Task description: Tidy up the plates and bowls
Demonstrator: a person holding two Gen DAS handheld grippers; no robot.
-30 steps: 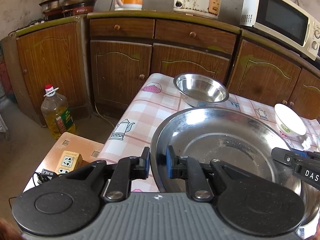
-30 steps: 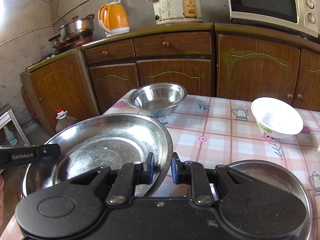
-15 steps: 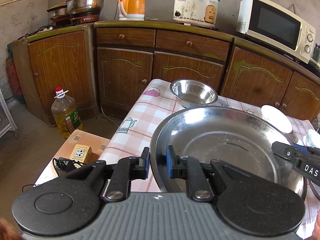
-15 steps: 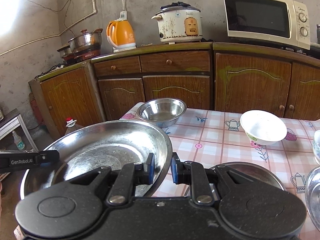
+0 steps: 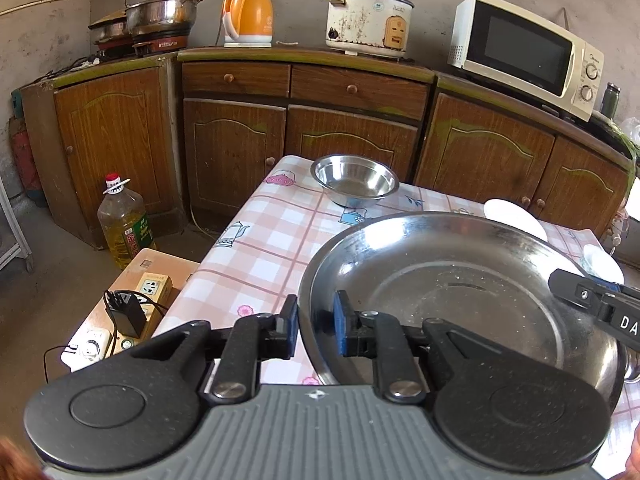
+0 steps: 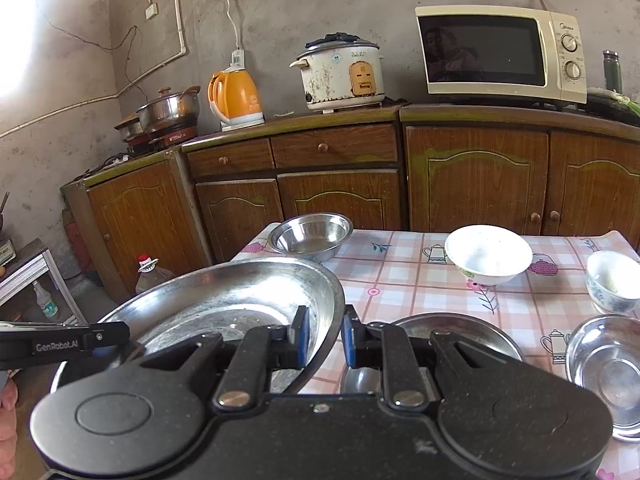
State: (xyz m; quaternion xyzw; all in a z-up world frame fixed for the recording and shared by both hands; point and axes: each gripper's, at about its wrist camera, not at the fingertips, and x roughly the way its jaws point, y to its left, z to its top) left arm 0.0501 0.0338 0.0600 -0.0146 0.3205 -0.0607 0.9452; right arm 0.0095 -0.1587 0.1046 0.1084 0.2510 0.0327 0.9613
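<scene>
Both grippers hold one large steel basin [image 5: 460, 284] above the checked table. My left gripper [image 5: 316, 322] is shut on its left rim. My right gripper [image 6: 323, 334] is shut on its right rim, and the basin [image 6: 224, 304] fills the lower left of the right wrist view. A small steel bowl [image 5: 355, 180] stands at the table's far left corner, also in the right wrist view [image 6: 311, 235]. A white bowl [image 6: 488, 254], a patterned bowl [image 6: 614, 280], a steel plate [image 6: 460, 330] and another steel bowl [image 6: 608, 372] sit on the table to the right.
Wooden cabinets [image 5: 352, 136] stand behind the table with a kettle [image 5: 249, 16], rice cooker [image 5: 368, 20] and microwave [image 5: 524, 52] on top. An oil bottle [image 5: 124, 224] and a low stand with power strips [image 5: 132, 304] are on the floor at the left.
Both grippers have lifted the large basin up and back from the table. The far bowls and cabinets look further away and lower in view.
</scene>
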